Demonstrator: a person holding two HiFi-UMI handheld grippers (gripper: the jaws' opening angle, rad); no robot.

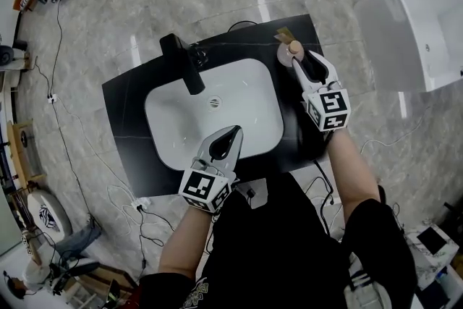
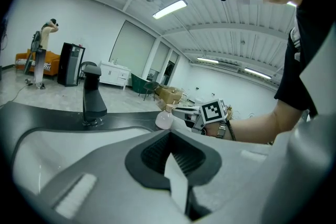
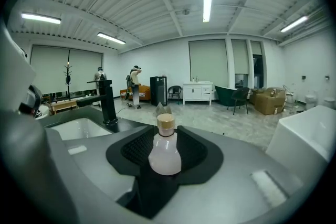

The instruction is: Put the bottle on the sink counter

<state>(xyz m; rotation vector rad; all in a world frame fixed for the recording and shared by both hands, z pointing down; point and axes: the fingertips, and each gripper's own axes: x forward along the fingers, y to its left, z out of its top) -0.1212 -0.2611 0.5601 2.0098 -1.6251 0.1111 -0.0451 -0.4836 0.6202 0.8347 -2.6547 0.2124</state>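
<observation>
**Bottle upright in the right gripper, over the far right corner of the worktop**

Head view: the right gripper (image 1: 304,61) reaches forward over the far right corner of the black worktop (image 1: 123,119). The bottle (image 1: 292,50) stands at its tip, beside the white basin (image 1: 173,119) and to the right of the faucet (image 1: 184,65). The left gripper (image 1: 230,135) hangs over the near edge of the basin, well apart from the bottle, so the right one is clearly the nearer.

Left gripper view: its jaws are pressed together with nothing between them. The bottle shows ahead, at the tip of the other gripper.

Right gripper view: the jaws clasp the round body of the bottle from both sides. Its long axis is upright, with the cap on top. Whether its base touches the worktop I cannot tell. I judge that the next move needs only a lowering, if any, and a release.
</observation>
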